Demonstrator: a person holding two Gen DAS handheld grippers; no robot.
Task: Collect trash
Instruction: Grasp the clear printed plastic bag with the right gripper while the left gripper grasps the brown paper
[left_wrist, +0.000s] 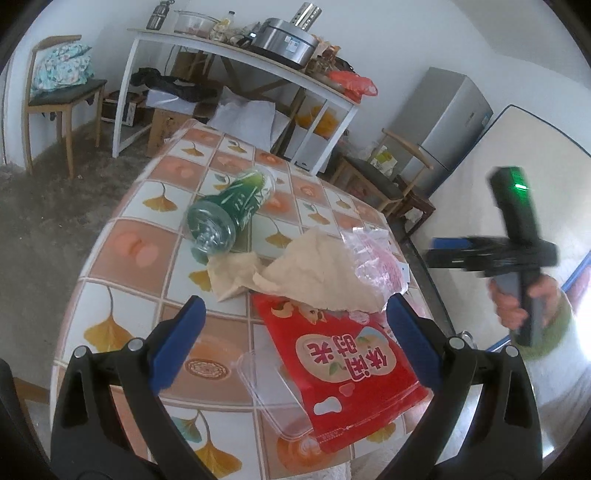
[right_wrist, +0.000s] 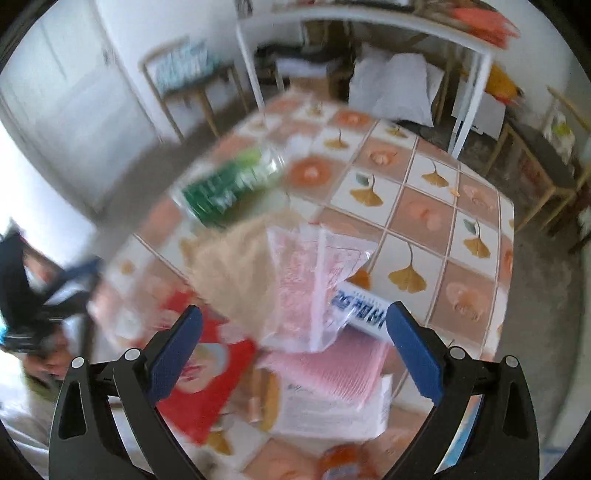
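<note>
Here, the trash lies heaped on the counter (left_wrist: 122, 236) with its orange-and-white ginkgo-leaf tiled cloth: a red plastic snack bag (left_wrist: 347, 369) printed with large white Chinese characters, a crumpled sheet of tan paper (left_wrist: 317, 273) overlapping its far edge, a clear crinkled wrapper with pink print (left_wrist: 373, 254) beside the paper, and a green-labelled clear plastic bottle (left_wrist: 229, 210) lying on its side further off. A clear plastic lid (left_wrist: 266, 391) sits under the red bag's near edge. The left hand-held gripper (left_wrist: 295, 343) hovers wide open over the red bag — its blue pads (left_wrist: 177, 343) grip nothing. The right hand-held gripper (right_wrist: 295, 350) is likewise spread wide and empty above the pile; its view is blurred. Below it lie a pink ribbed sheet (right_wrist: 332, 373) and a white packet with blue lettering (right_wrist: 362, 306) — unreadable.
</note>
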